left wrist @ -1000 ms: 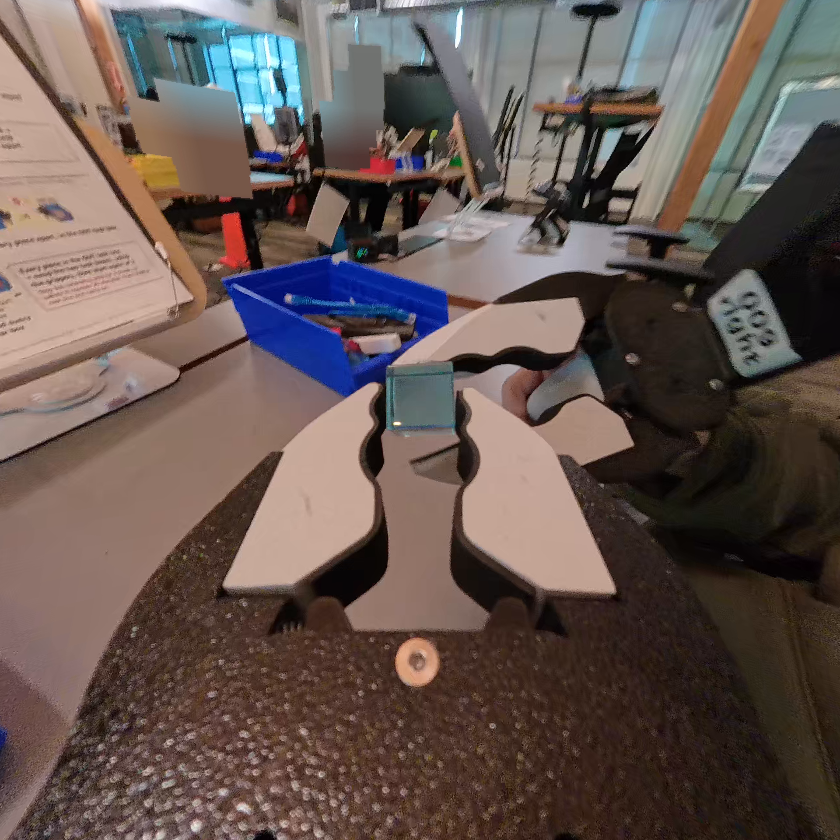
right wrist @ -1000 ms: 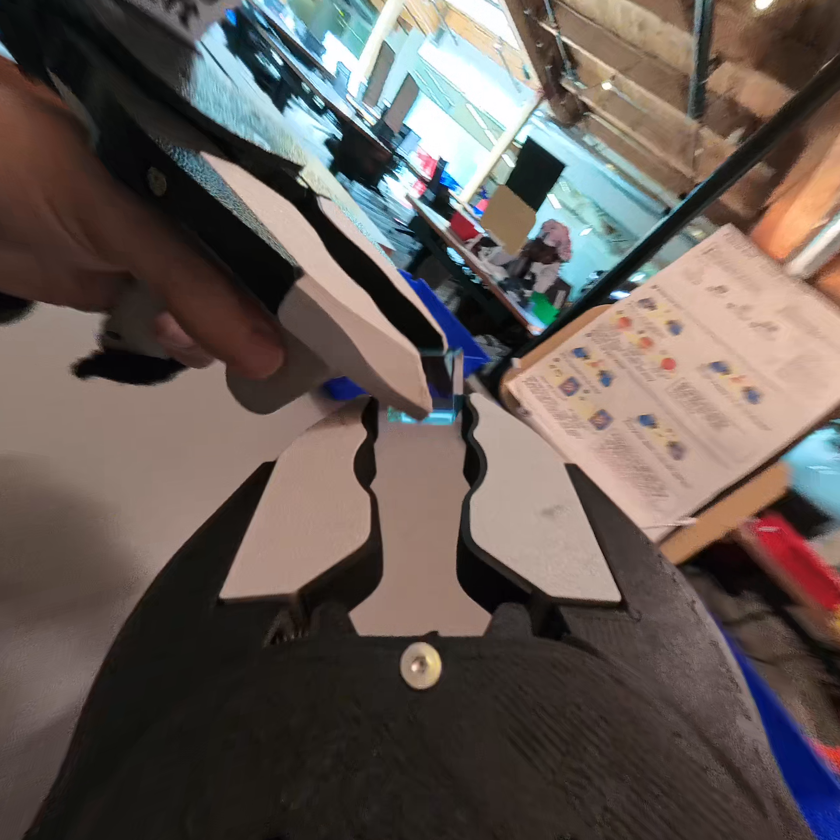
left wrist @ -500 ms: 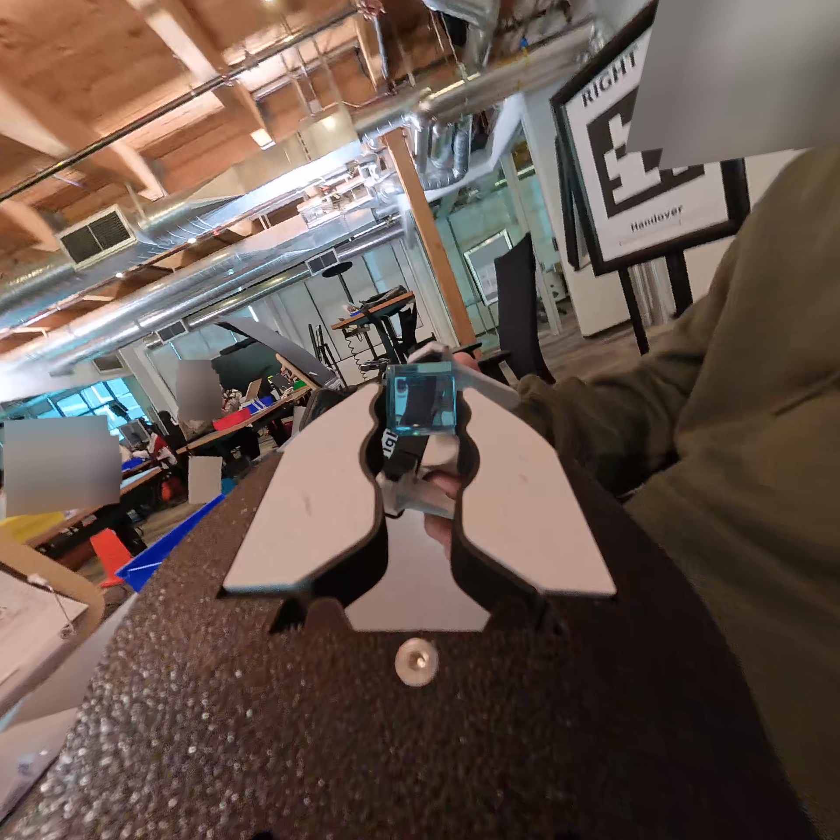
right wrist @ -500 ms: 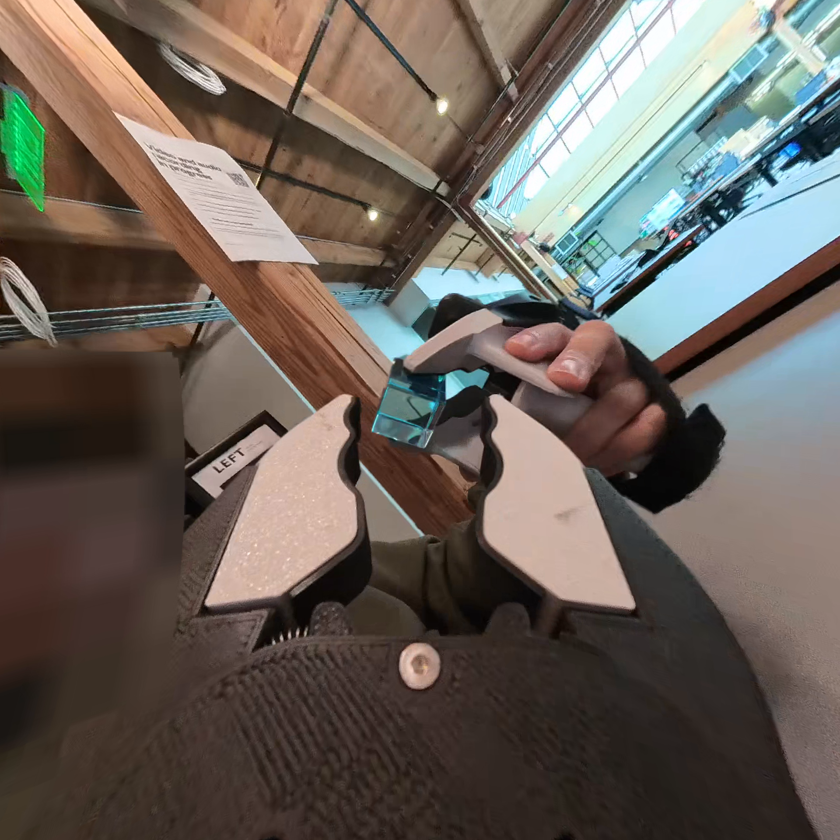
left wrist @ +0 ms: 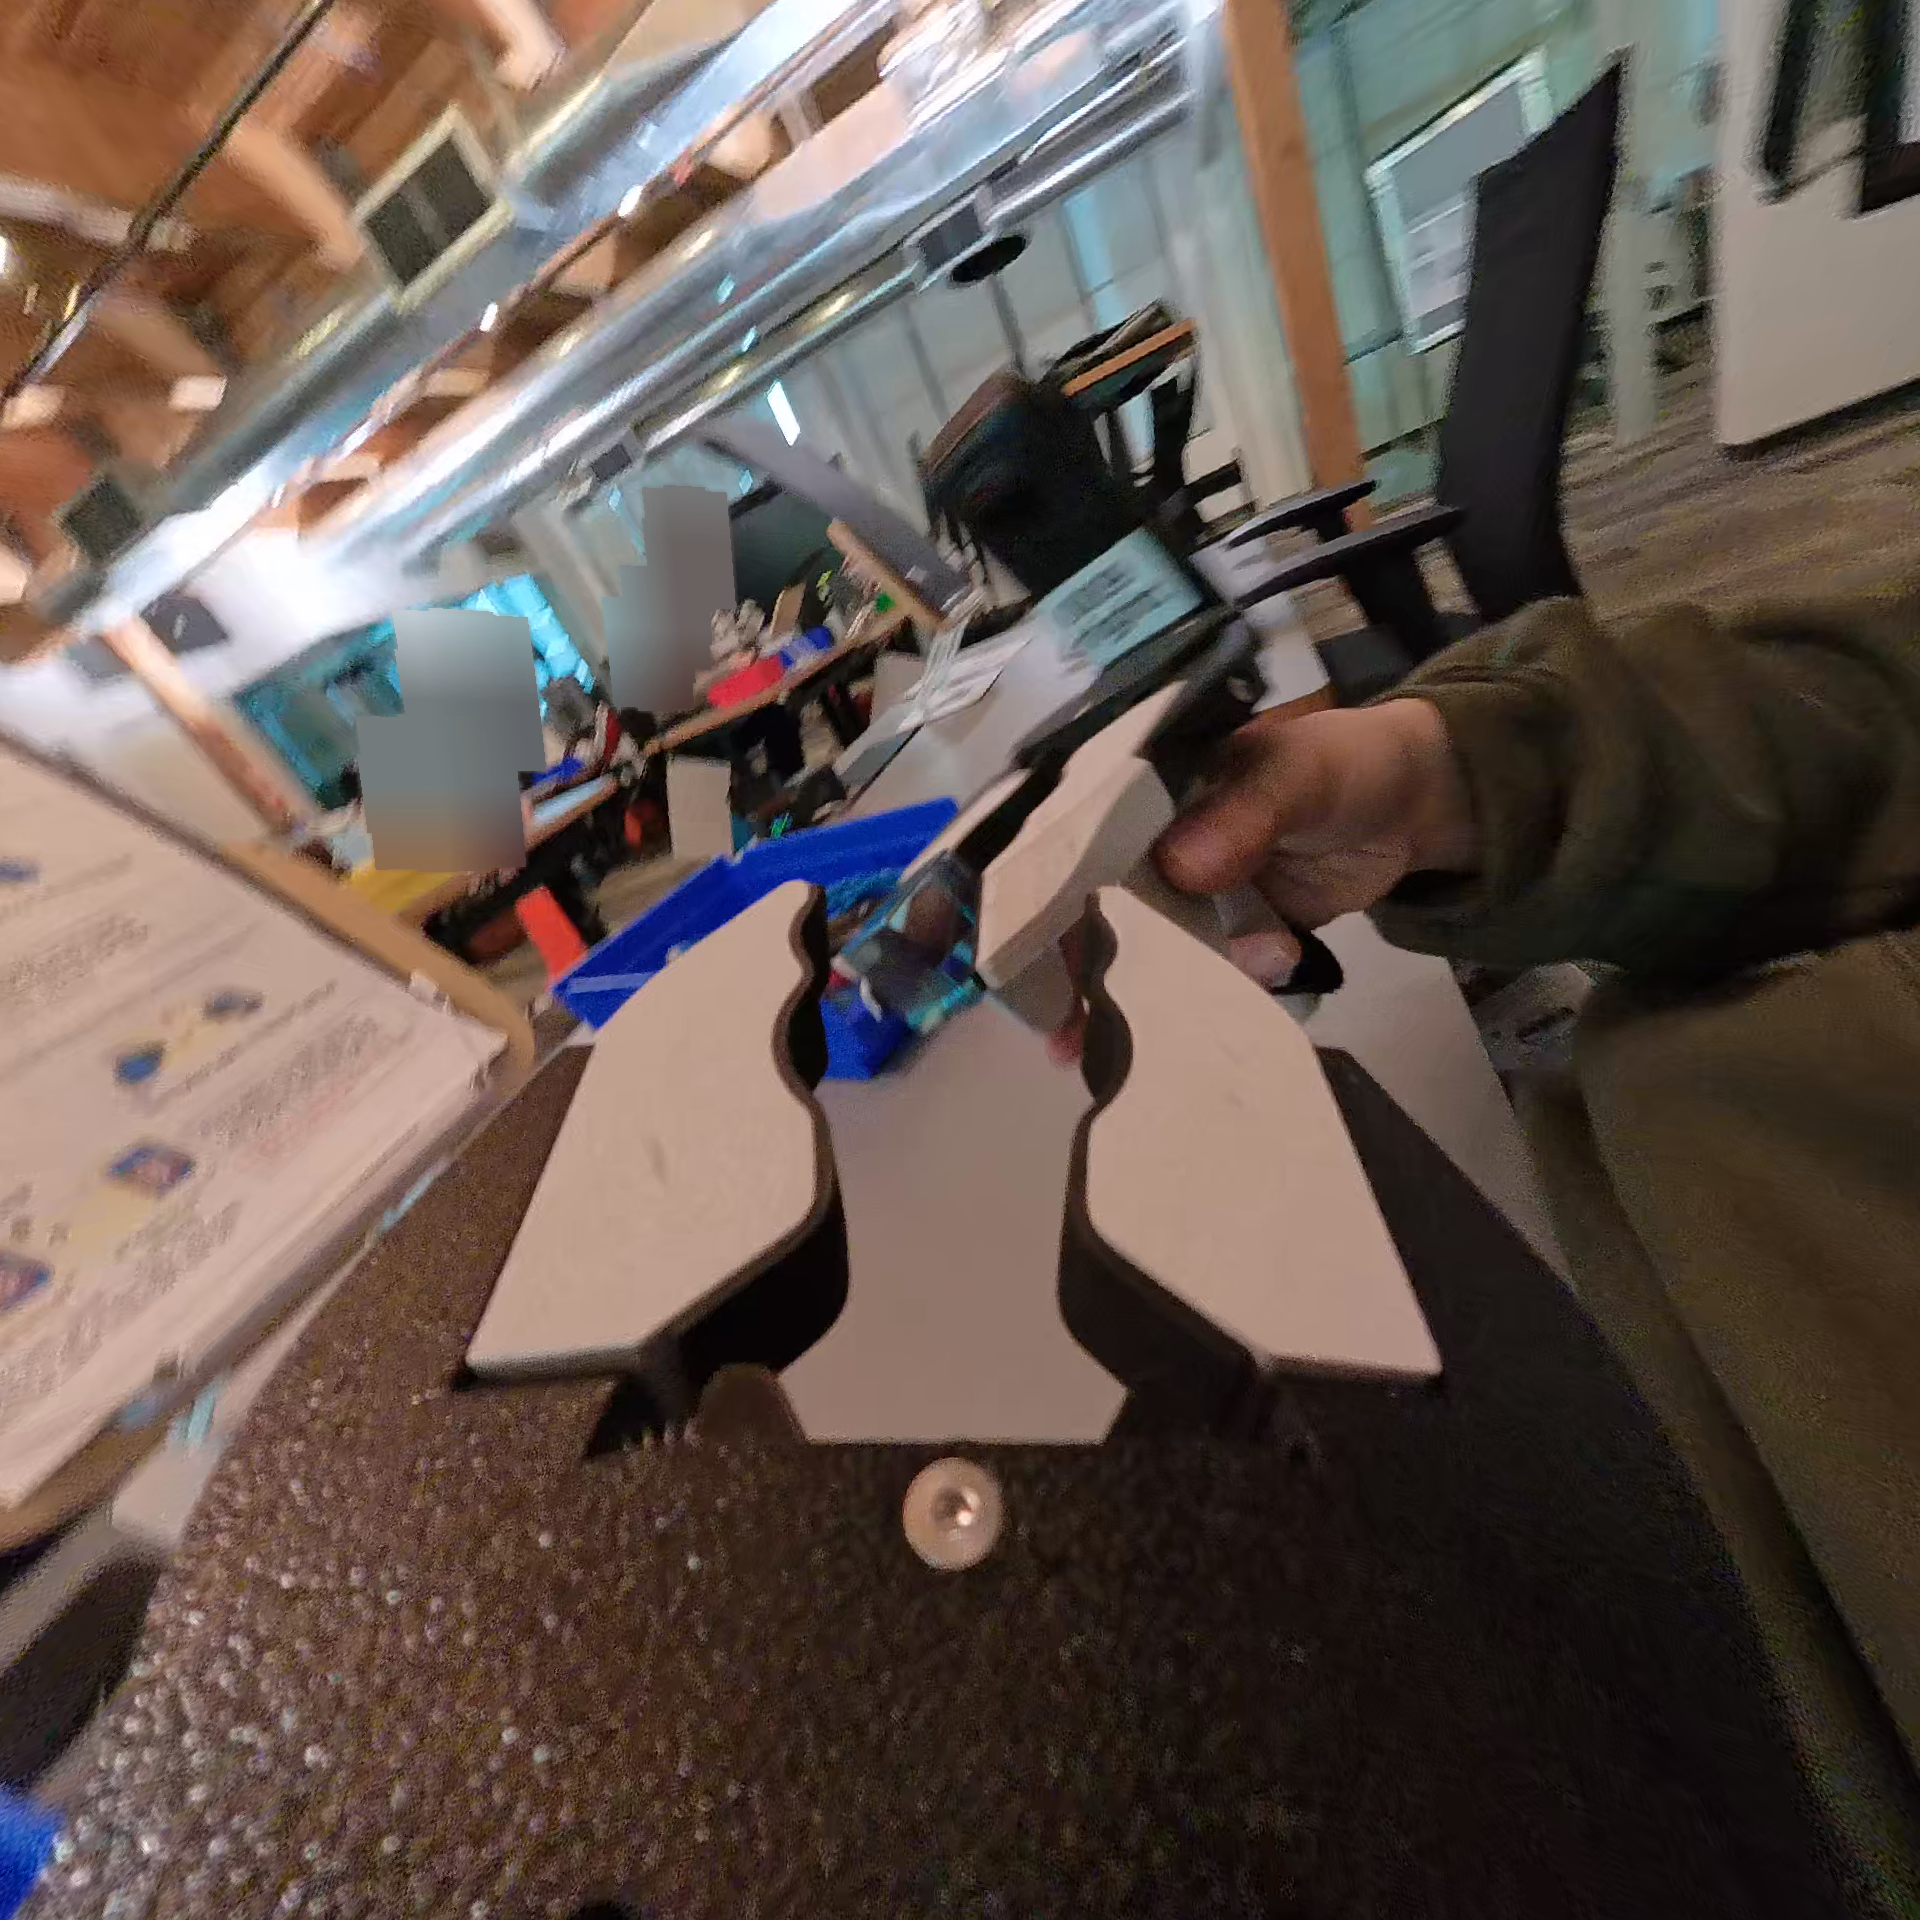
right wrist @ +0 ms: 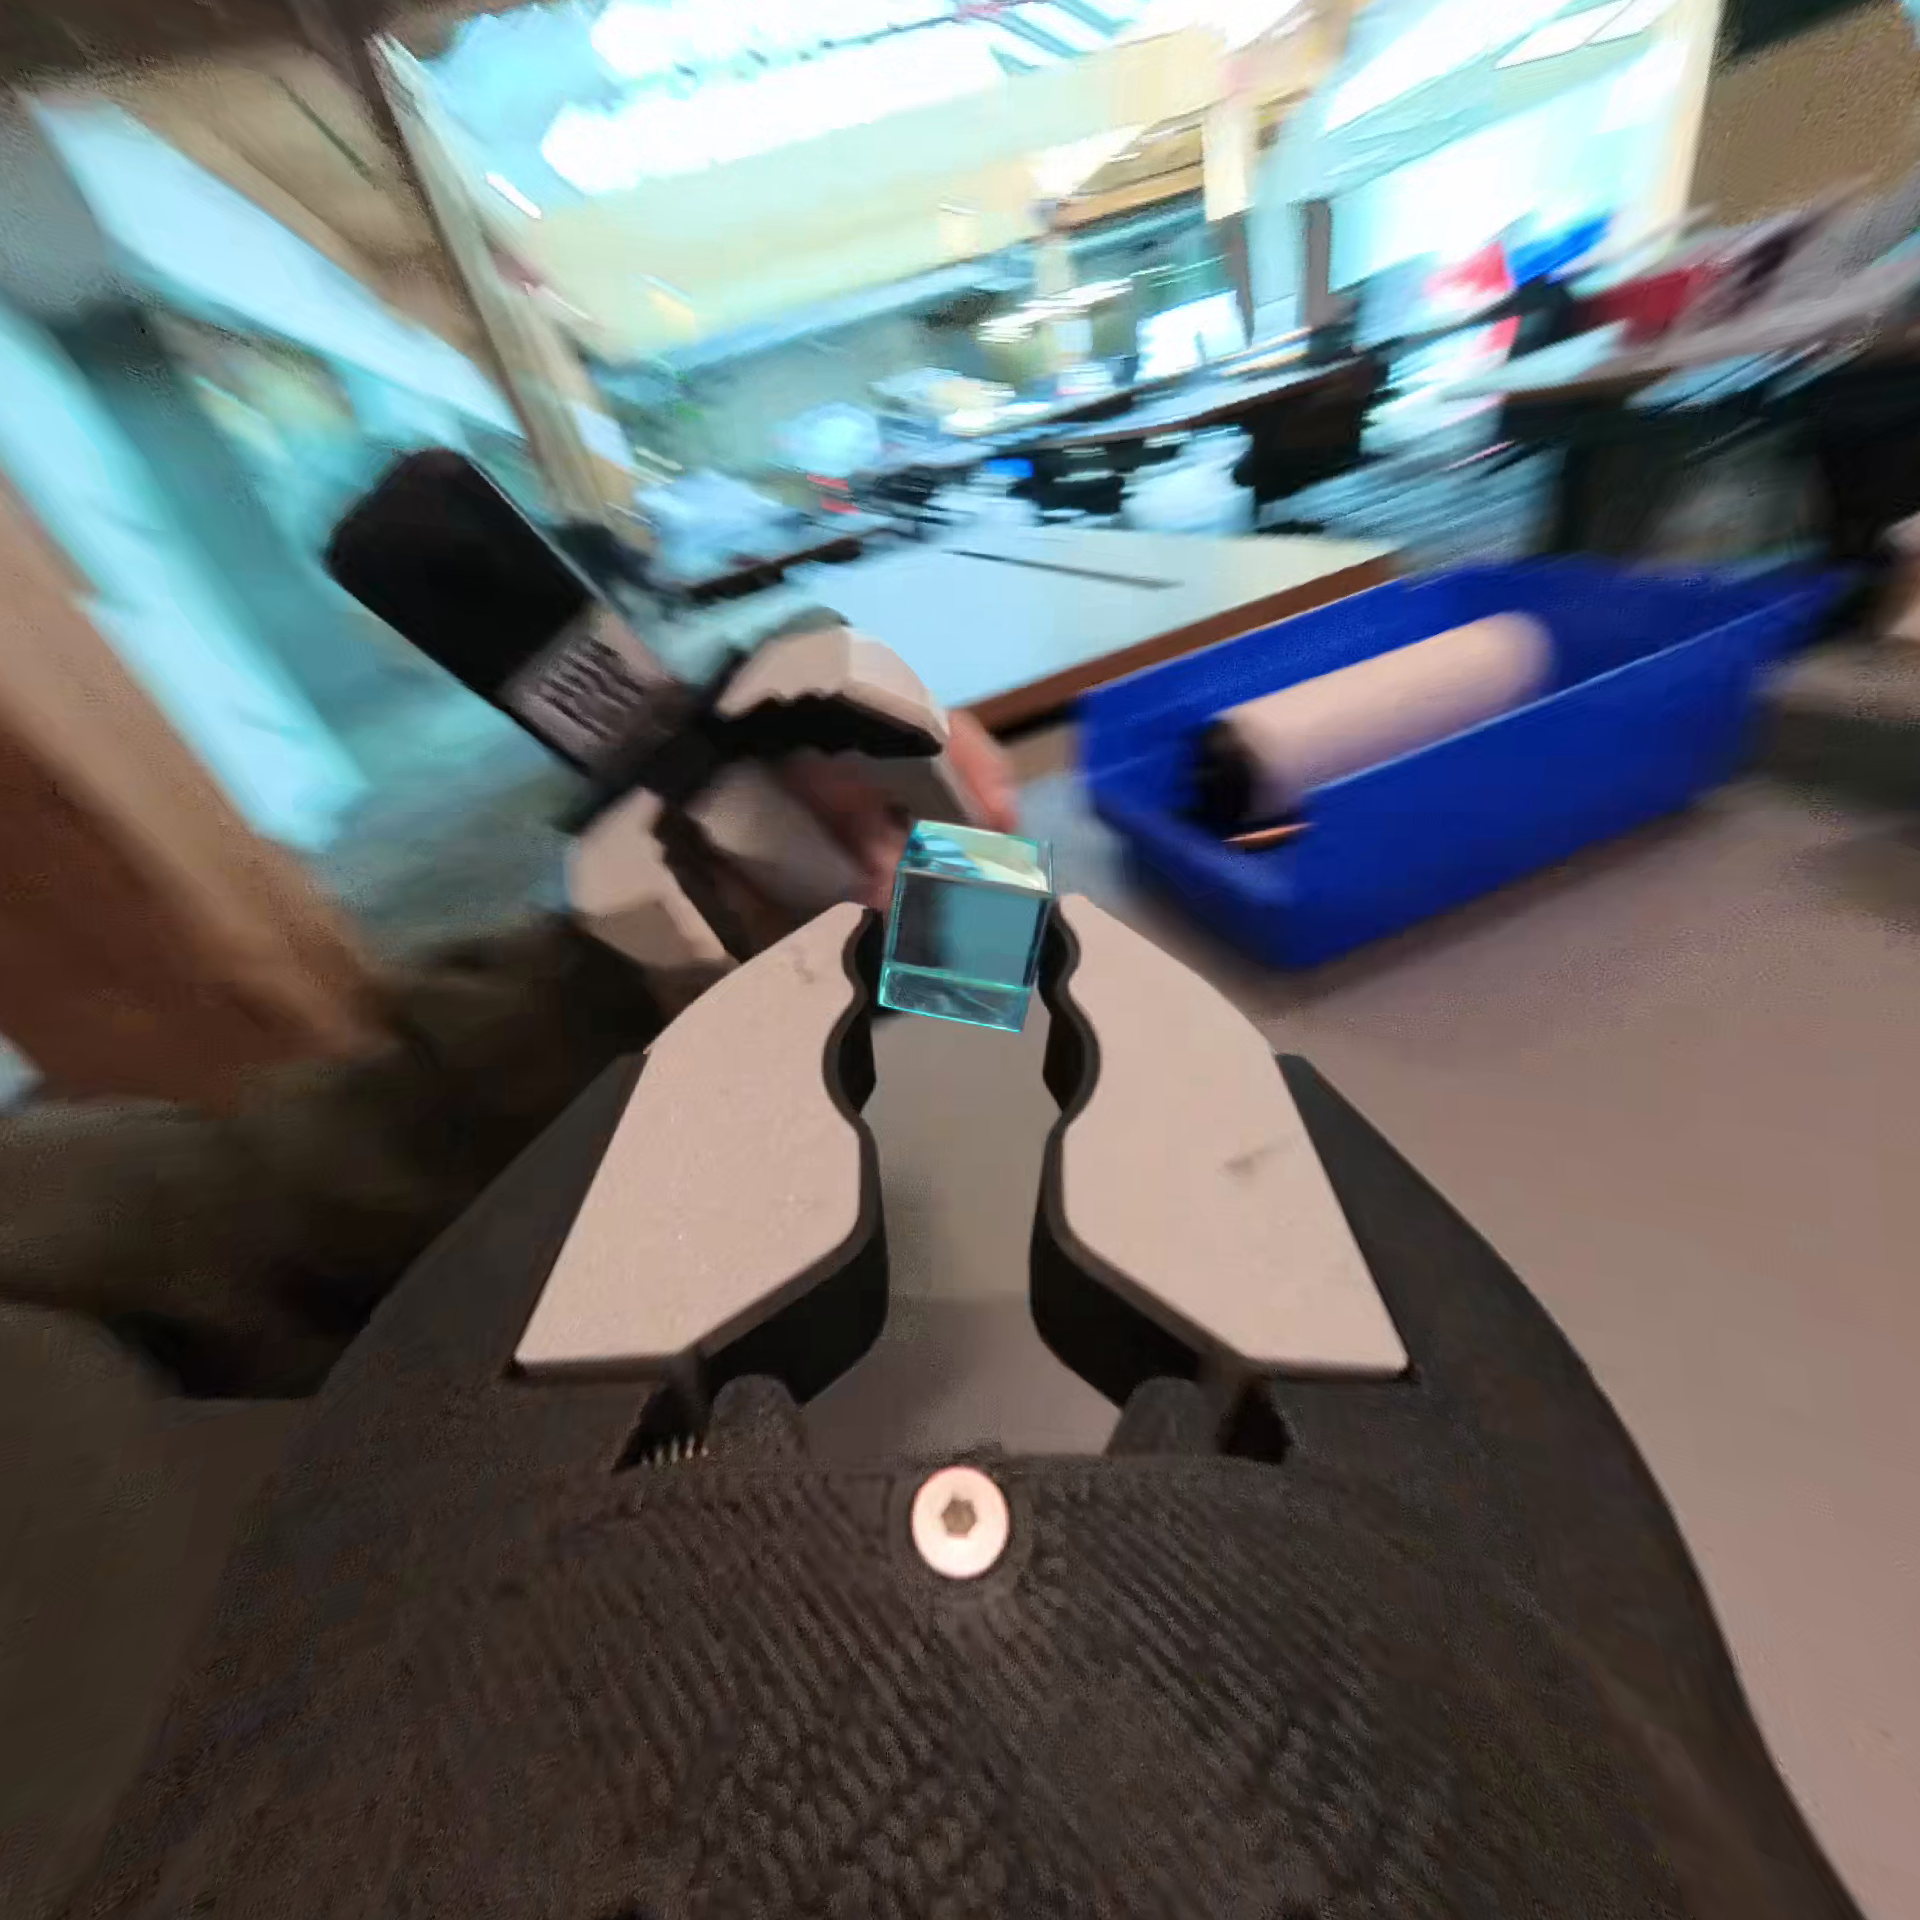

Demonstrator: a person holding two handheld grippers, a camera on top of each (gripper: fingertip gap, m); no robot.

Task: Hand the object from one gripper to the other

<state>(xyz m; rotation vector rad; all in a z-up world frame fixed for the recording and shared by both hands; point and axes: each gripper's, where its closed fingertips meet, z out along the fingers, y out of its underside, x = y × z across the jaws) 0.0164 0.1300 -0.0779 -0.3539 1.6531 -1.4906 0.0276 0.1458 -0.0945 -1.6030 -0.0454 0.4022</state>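
Workshop clutter blurs behind us, and the landmark we steer by is the blue bin (right wrist: 1455,790) on the grey bench (right wrist: 1558,1143). Our glass cube (right wrist: 964,935), clear with a teal tint, sits up off the bench on the near side of that bin, clamped between the tips of the right gripper (right wrist: 961,961), whose fingers (right wrist: 1153,1122) press its two side faces. From the left wrist view the same cube (left wrist: 914,961) shows tilted, with a corner toward us, pinched at the end of the right gripper (left wrist: 951,904), which reaches in from the sleeve side, away from the bin (left wrist: 727,935).

Our left gripper (left wrist: 951,935) is spread wide, holding nothing; its fingers (left wrist: 686,1132) stand apart on either side of the cube, which lies just ahead of the gap between the tips and touches neither of them, as far as we can tell. We judge the transfer made, the right side now carrying. Being a cube, it has no long axis to mind. What matters next is that the left side draws straight back, away from the bin, without brushing the cube's free faces.
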